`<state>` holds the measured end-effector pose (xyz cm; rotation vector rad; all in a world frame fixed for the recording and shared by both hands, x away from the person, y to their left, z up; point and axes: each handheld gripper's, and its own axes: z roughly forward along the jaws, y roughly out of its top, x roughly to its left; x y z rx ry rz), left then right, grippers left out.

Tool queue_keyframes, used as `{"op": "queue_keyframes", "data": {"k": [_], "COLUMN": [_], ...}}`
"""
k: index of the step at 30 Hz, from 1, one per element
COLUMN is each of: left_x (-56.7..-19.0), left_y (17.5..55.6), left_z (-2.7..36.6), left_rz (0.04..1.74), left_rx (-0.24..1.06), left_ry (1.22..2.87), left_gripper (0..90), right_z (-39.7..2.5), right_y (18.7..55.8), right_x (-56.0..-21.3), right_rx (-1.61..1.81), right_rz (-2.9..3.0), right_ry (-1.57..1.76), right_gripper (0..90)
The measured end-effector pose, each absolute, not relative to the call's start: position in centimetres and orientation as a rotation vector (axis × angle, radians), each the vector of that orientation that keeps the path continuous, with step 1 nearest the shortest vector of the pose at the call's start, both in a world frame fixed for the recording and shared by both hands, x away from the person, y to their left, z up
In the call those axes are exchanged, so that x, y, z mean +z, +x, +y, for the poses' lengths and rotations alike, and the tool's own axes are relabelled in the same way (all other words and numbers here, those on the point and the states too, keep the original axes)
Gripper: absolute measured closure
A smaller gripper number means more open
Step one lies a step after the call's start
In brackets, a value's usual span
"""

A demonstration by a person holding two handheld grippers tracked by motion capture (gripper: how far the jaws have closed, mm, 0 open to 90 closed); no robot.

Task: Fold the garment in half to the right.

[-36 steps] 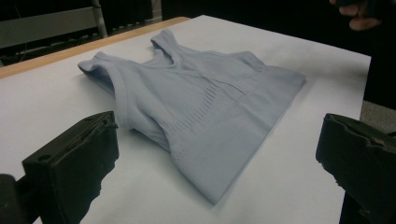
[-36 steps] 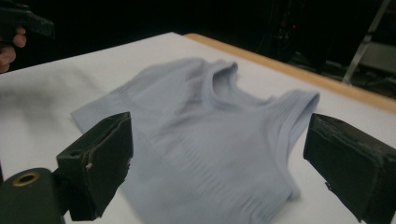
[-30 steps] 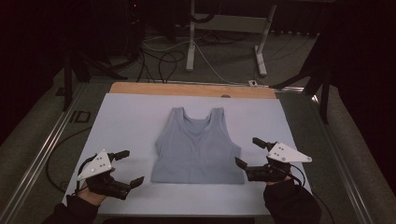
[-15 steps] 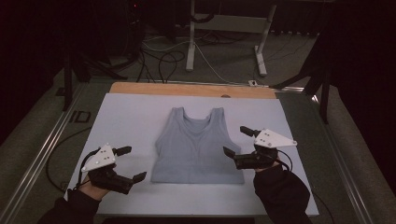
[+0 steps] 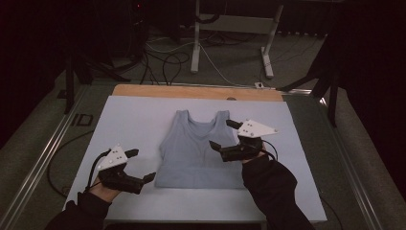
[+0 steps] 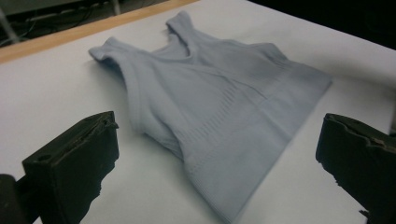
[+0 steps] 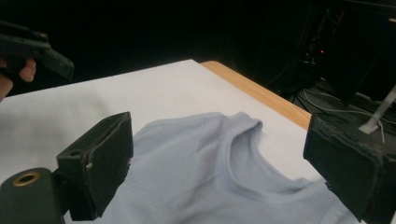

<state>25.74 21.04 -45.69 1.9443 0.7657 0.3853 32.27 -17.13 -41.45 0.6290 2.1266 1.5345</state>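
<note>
A light blue tank top (image 5: 194, 155) lies flat on the white sheet, straps toward the far edge. My left gripper (image 5: 142, 164) is open just left of the top's lower left corner, close to the hem. In the left gripper view the tank top (image 6: 215, 102) lies ahead between the wide-apart jaws of the left gripper (image 6: 219, 140). My right gripper (image 5: 221, 134) is open and hovers over the top's right side, near the right strap. In the right gripper view the neckline of the tank top (image 7: 233, 140) lies between the jaws of the right gripper (image 7: 224, 158).
The white sheet (image 5: 134, 120) covers the table, with a wooden strip (image 5: 191, 91) along the far edge. A metal rail (image 5: 43, 158) runs down the left side. Beyond the table are a white stand (image 5: 196, 43) and floor cables. The other hand's gripper (image 7: 37, 51) shows at the upper left.
My right gripper has moved left and forward from beside the top to above its right side. My left gripper has shifted a little right toward the lower left corner.
</note>
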Motion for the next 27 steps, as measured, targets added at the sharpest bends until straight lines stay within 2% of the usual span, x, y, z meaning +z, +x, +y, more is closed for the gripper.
{"op": "queue_keyframes", "data": {"k": [18,25,27], "left_x": [-49.6,-51.5,-51.7], "left_y": [27.1,28.1,28.3], "left_z": [18.7,18.0,17.9], "left_rz": [0.801,0.834,0.828], "left_rx": [0.337,0.270,0.244], "left_ry": [2.058,2.142,2.151], "left_gripper": [0.0,0.1,3.0], "right_z": [-12.6,-11.8,-11.7], "right_y": [34.7,34.9,34.9], "right_x": [-42.9,-43.6,-43.7], "right_rx": [1.559,1.565,1.565], "right_rz": [2.179,2.200,2.203], "right_ry": [0.583,0.582,0.587], "right_gripper": [8.5,8.5,8.5]}}
